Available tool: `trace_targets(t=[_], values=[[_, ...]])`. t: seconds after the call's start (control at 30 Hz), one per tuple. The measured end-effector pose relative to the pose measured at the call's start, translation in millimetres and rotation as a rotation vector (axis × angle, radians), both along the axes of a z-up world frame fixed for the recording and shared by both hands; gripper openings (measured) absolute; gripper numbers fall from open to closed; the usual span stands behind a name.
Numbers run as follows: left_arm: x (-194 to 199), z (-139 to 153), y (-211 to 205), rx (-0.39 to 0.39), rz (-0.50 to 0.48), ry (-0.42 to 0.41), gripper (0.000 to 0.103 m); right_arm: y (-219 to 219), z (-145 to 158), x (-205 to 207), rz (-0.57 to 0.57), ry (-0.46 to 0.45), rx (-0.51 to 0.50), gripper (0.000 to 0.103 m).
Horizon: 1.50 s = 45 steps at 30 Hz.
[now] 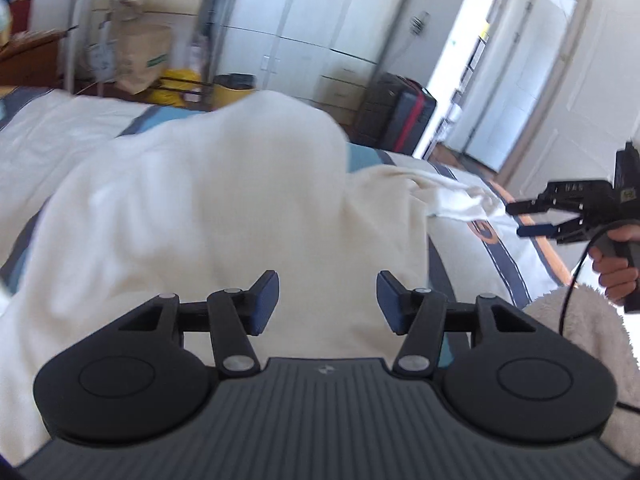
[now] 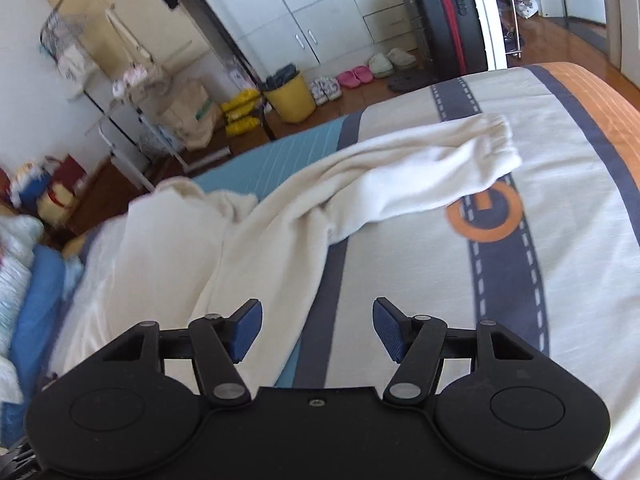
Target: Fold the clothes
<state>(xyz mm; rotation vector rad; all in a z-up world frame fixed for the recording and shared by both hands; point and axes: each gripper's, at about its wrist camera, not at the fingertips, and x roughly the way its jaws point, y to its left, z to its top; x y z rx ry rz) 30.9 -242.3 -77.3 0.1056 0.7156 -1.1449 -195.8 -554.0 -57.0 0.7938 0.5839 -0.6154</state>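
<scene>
A cream-white sweatshirt [image 1: 208,200] lies loosely bunched on the bed, part of it humped up. One sleeve with a ribbed cuff [image 2: 448,164] stretches out to the right across the bedspread. My left gripper [image 1: 327,300] is open and empty just above the garment's near part. My right gripper [image 2: 318,330] is open and empty, hovering above the garment's lower edge and the bedspread. The right gripper also shows in the left wrist view [image 1: 532,220], open, beside the sleeve's end.
The bed [image 2: 540,288] has a cream spread with navy road stripes and an orange border. A black suitcase [image 2: 444,20], yellow bin [image 2: 290,98], slippers and bags stand on the floor by the white wardrobe [image 2: 312,12]. A fleecy sleeve [image 1: 592,344] shows at right.
</scene>
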Motion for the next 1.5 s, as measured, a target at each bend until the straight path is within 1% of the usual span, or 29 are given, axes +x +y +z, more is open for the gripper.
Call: trace_targets(t=[0.07, 0.13, 0.17, 0.2, 0.23, 0.3, 0.37, 0.43, 0.47, 0.53, 0.6, 0.63, 0.67, 0.7, 0.73, 0.77, 0.83, 0.9, 0.93, 1.0, 1.07, 1.13, 1.17, 1.2, 1.33, 1.4, 1.43, 1.47, 1.5], values=[[-15, -4, -29, 0.055, -0.051, -0.072, 0.06, -17, -4, -19, -0.036, -0.027, -0.01, 0.067], [-28, -13, -53, 0.107, -0.102, -0.136, 0.06, -34, -13, -23, -0.111, 0.066, -0.055, 0.076], [-30, -20, -61, 0.12, -0.113, -0.138, 0.061, -42, -17, -24, -0.152, 0.122, -0.081, 0.076], [-31, -26, -66, 0.137, -0.087, -0.128, 0.061, -51, -24, -23, -0.166, 0.154, -0.106, 0.076], [-31, -31, -71, 0.155, -0.059, -0.117, 0.061, -60, -31, -23, -0.166, 0.145, -0.114, 0.076], [-29, -38, -70, 0.16, -0.041, -0.083, 0.061, -76, -45, -25, -0.167, 0.041, -0.064, 0.076], [-29, -44, -70, 0.168, -0.059, -0.056, 0.064, -94, -62, -26, -0.192, -0.073, 0.003, 0.077], [-30, -49, -71, 0.202, -0.084, -0.06, 0.064, -103, -74, -22, -0.258, -0.104, 0.012, 0.077], [-30, -58, -72, 0.223, -0.092, -0.042, 0.064, -107, -79, -17, -0.273, -0.101, -0.002, 0.077], [-24, -76, -72, 0.273, -0.051, 0.032, 0.064, -115, -90, -5, -0.295, -0.094, -0.036, 0.077], [-23, -81, -71, 0.266, -0.026, 0.028, 0.064, -124, -101, 3, -0.326, -0.103, -0.062, 0.078], [-24, -81, -72, 0.269, -0.016, 0.014, 0.062, -126, -103, 5, -0.338, -0.121, -0.093, 0.078], [-24, -80, -73, 0.272, -0.005, 0.0, 0.046, -128, -101, 7, -0.334, -0.135, -0.124, 0.075], [-21, -77, -74, 0.267, 0.023, 0.009, 0.02, -131, -98, 11, -0.314, -0.125, -0.154, 0.048], [-18, -73, -75, 0.262, 0.053, 0.019, 0.017, -133, -92, 16, -0.283, -0.083, -0.204, 0.006], [-13, -68, -72, 0.232, 0.083, 0.052, 0.016, -133, -84, 21, -0.251, -0.03, -0.261, 0.006], [-2, -56, -64, 0.168, 0.142, 0.121, 0.014, -127, -57, 17, -0.203, 0.015, -0.423, 0.005], [-2, -35, -53, 0.098, 0.13, 0.142, 0.013, -121, -26, 6, -0.173, 0.039, -0.566, 0.005], [-2, -24, -47, 0.063, 0.124, 0.152, 0.013, -121, -8, -6, -0.179, 0.04, -0.604, 0.005], [-5, -7, -37, 0.003, 0.084, 0.215, 0.013, -126, 22, -37, -0.212, 0.042, -0.659, 0.005], [-9, 1, -34, 0.004, 0.038, 0.279, 0.013, -132, 48, -68, -0.263, 0.06, -0.717, 0.004], [-17, -4, -39, 0.078, 0.002, 0.34, 0.013, -135, 62, -99, -0.346, 0.128, -0.801, 0.004], [-21, -6, -42, 0.117, -0.015, 0.37, 0.014, -136, 62, -110, -0.367, 0.173, -0.83, 0.004], [-26, -14, -46, 0.145, -0.029, 0.376, 0.015, -138, 59, -120, -0.38, 0.216, -0.847, 0.004], [-44, -57, -64, 0.271, -0.061, 0.378, 0.019, -166, 13, -141, -0.36, 0.321, -0.639, 0.004], [-47, -63, -60, 0.271, -0.068, 0.389, 0.023, -174, -12, -139, -0.333, 0.372, -0.542, 0.004], [-47, -61, -57, 0.258, -0.071, 0.392, 0.025, -174, -19, -136, -0.338, 0.4, -0.511, 0.015], [-46, -54, -49, 0.232, -0.077, 0.384, 0.033, -169, -22, -133, -0.36, 0.417, -0.501, 0.022], [-45, -45, -40, 0.212, -0.075, 0.361, 0.043, -161, -19, -132, -0.374, 0.409, -0.503, 0.041]])
